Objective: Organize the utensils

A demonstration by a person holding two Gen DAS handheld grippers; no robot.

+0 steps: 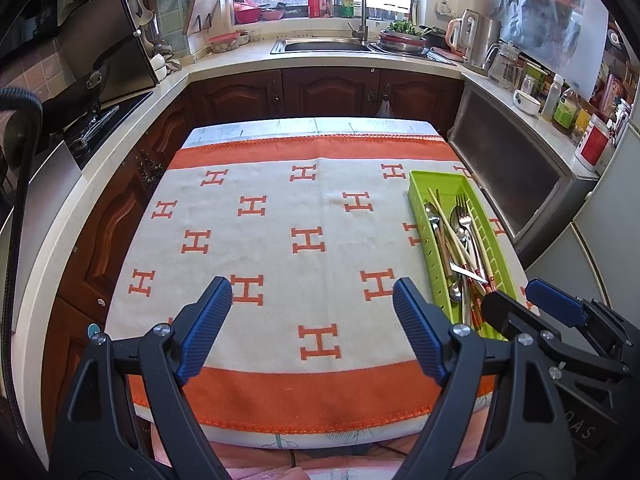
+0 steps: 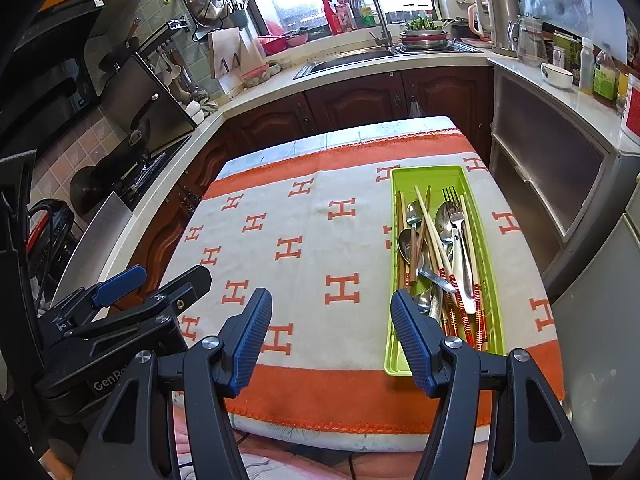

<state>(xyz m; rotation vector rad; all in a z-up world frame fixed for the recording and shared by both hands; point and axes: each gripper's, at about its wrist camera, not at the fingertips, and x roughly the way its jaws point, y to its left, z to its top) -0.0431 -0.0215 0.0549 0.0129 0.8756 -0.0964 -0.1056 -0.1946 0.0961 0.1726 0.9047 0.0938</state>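
On my far left the counter [image 1: 120, 168] is running along the wall, and a black stove [image 2: 160, 160] with a dark pan [image 2: 86, 192] is sitting on it. Further back a cutting board [image 2: 230, 54] is leaning by the window, with the sink [image 1: 324, 45] and its tap [image 1: 356, 4] beside it. None of that is reaching onto the table.

I am holding my left gripper [image 1: 312, 328] over the near edge of the blanket [image 1: 280, 240], a cream one with orange H marks and orange bands that is covering the table. Its blue fingers [image 1: 206, 330] are standing wide apart and nothing is lying between them, only bare cloth below. In the right wrist view I am seeing it from the side, low at the table's near left corner [image 2: 152, 284].

I am keeping my right gripper [image 2: 332, 340] just to the right of that one, also above the near edge. Its jaws are spread wide and gripping nothing. Its right finger [image 2: 416, 344] is hanging over the near left corner of the green tray [image 2: 400, 184], partly hiding it from me.

The tray is lying lengthwise near the table's right edge. Inside, the utensils are heaped together: spoons [image 2: 412, 216], a fork [image 2: 454, 208], pale chopsticks [image 2: 430, 228] with red banded ends, all crossing over one another.

Right of the table a grey cabinet [image 2: 552, 168] is standing close, and on the counter above it a white bowl [image 2: 557, 75], bottles [image 2: 604, 76] and a kettle [image 2: 496, 20] are lined up.
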